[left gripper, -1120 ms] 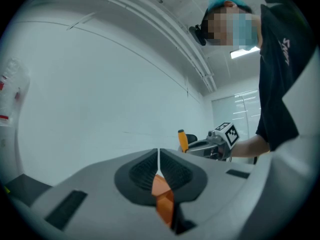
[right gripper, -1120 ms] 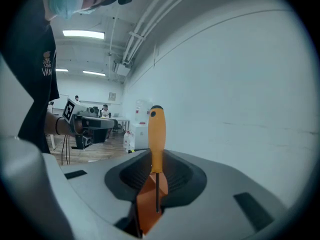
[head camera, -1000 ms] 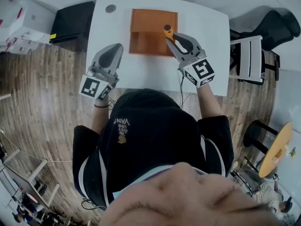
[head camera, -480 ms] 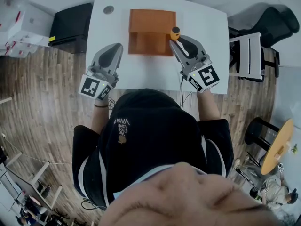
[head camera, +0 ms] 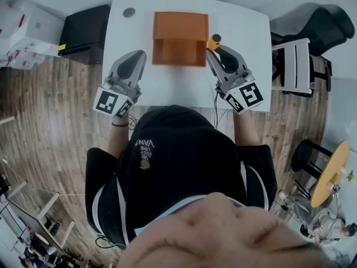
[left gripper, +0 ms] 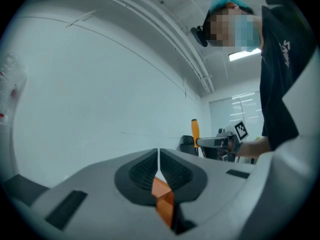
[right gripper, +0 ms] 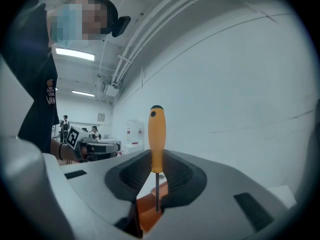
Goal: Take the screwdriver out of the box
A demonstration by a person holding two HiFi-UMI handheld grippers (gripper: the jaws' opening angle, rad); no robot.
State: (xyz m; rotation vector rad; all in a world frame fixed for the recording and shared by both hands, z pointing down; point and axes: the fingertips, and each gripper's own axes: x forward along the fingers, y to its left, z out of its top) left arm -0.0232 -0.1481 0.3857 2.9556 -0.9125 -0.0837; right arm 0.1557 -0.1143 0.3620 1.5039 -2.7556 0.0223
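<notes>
My screwdriver point(right gripper: 156, 134) stands upright, its orange handle with the black cap on top and the thin steel shaft pointing down, clamped near the handle's base in my right tool point(right gripper: 156, 173). In the head view it is just right of the orange box point(head camera: 179, 35), which lies upper centre on the white counter point(head camera: 167, 91).

- The head view looks steeply down from above the person, well back from the box point(head camera: 180, 38). It takes in the whole worktop point(head camera: 245, 32) and the floor around it.
- The left gripper view rides on the left gripper point(head camera: 136, 54), left of the box. It sits low and near, facing level along its jaws, so only a sliver of the box shows beyond them.
- The right gripper view rides on the right gripper point(head camera: 212, 48), just right of the box, equally low and level.
- All three views share the box, and each gripper view catches the other gripper across the box.
</notes>
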